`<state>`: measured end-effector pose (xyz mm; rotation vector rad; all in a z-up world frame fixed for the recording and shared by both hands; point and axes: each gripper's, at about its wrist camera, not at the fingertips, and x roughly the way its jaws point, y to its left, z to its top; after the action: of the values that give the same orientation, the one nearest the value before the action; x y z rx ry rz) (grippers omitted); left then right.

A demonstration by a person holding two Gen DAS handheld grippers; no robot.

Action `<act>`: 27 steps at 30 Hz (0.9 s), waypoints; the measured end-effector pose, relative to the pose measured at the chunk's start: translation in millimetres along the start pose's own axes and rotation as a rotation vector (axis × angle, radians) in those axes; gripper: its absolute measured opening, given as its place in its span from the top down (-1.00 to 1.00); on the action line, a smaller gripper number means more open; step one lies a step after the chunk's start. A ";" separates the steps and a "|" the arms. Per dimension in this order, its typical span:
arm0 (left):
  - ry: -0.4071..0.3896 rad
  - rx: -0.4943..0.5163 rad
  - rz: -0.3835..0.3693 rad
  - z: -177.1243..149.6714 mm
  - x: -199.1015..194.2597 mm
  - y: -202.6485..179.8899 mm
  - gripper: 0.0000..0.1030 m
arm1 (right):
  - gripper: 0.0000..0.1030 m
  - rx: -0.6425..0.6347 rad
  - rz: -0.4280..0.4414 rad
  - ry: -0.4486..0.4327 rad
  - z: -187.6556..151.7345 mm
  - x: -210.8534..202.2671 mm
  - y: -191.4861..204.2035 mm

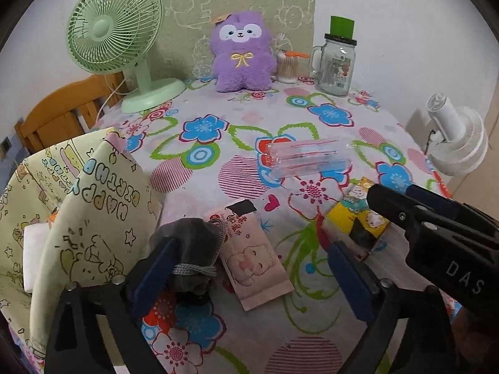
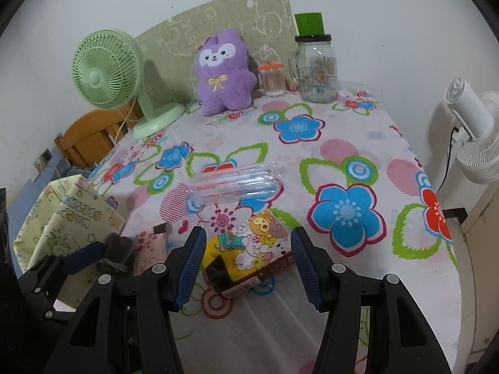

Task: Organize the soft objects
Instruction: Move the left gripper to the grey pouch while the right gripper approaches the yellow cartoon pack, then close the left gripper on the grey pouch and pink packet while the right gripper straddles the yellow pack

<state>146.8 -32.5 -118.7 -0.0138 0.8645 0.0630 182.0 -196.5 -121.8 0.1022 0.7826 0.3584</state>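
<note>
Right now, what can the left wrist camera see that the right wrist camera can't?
Only the left wrist view shows the whole pink kitten packet and the grey pouch's cord, right by the left gripper.

Only the right wrist view shows the right gripper with its jaws either side of the yellow cartoon packet, not pressing it.

Both show the purple plush, green fan, glass jar, clear plastic bottle and birthday bag.
</note>
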 end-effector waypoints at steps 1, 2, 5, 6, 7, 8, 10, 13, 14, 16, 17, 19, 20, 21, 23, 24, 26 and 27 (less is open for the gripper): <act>0.003 0.001 0.010 0.2 1.1 -1.4 -0.99 | -0.16 0.001 -0.002 0.005 -0.1 2.4 -1.7; 0.007 0.002 0.022 0.3 2.5 -3.0 -0.99 | -0.16 0.002 -0.008 0.012 -0.2 5.1 -3.5; 0.016 0.006 0.052 -2.5 1.8 -8.5 -0.99 | -0.16 -0.007 -0.022 0.034 -1.1 12.4 -8.0; 0.019 0.009 0.055 -3.6 0.9 -10.7 -0.99 | -0.16 -0.009 -0.018 0.043 -1.4 14.6 -9.3; 0.019 0.009 0.052 -4.8 -0.4 -12.9 -0.99 | -0.16 -0.011 -0.016 0.048 -1.6 16.5 -10.3; 0.018 0.007 0.050 -5.7 -1.3 -14.6 -0.99 | -0.16 -0.013 -0.016 0.052 -1.7 18.0 -11.1; 0.017 -0.003 0.064 -6.5 -2.0 -16.0 -0.99 | -0.16 -0.013 -0.014 0.057 -2.1 20.5 -12.0; 0.032 -0.045 0.154 -7.5 0.1 -13.7 -0.99 | -0.17 -0.013 0.001 0.056 -3.1 20.8 -11.6; 0.040 -0.068 0.180 -8.5 0.0 -10.8 -0.99 | -0.17 -0.015 0.004 0.054 -2.9 19.9 -10.9; 0.028 -0.118 0.217 -13.0 -5.9 -3.8 -0.99 | -0.17 -0.019 0.007 0.049 -2.6 18.7 -10.4; 0.011 -0.129 0.224 -14.8 -9.6 -1.8 -0.99 | -0.17 -0.024 0.008 0.046 -1.9 17.8 -9.9; -0.010 -0.135 0.227 -16.7 -14.6 -1.2 -0.99 | -0.17 -0.030 0.008 0.043 -0.9 17.1 -9.0; -0.017 -0.136 0.228 -16.6 -15.3 -0.7 -0.99 | -0.17 -0.032 0.008 0.043 -0.1 17.4 -8.4; -0.018 -0.133 0.233 -16.0 -13.7 -0.6 -0.99 | -0.17 -0.034 0.008 0.043 0.1 17.6 -7.7; -0.003 -0.124 0.248 -14.5 -5.8 -0.4 -0.99 | -0.17 -0.037 0.010 0.044 0.4 17.9 -5.9; 0.010 -0.123 0.247 -14.1 -0.9 -0.1 -0.99 | -0.17 -0.037 0.014 0.044 0.5 17.8 -4.8; 0.056 -0.131 0.237 -14.1 11.2 1.9 -0.99 | -0.17 -0.040 0.018 0.044 0.7 17.3 -3.8; 0.085 -0.141 0.225 -14.3 17.9 3.3 -0.98 | -0.17 -0.042 0.017 0.044 0.7 17.1 -3.7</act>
<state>147.3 -28.9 -141.6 -0.0513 0.9427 0.3358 194.7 -193.9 -133.6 0.0623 0.8172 0.3943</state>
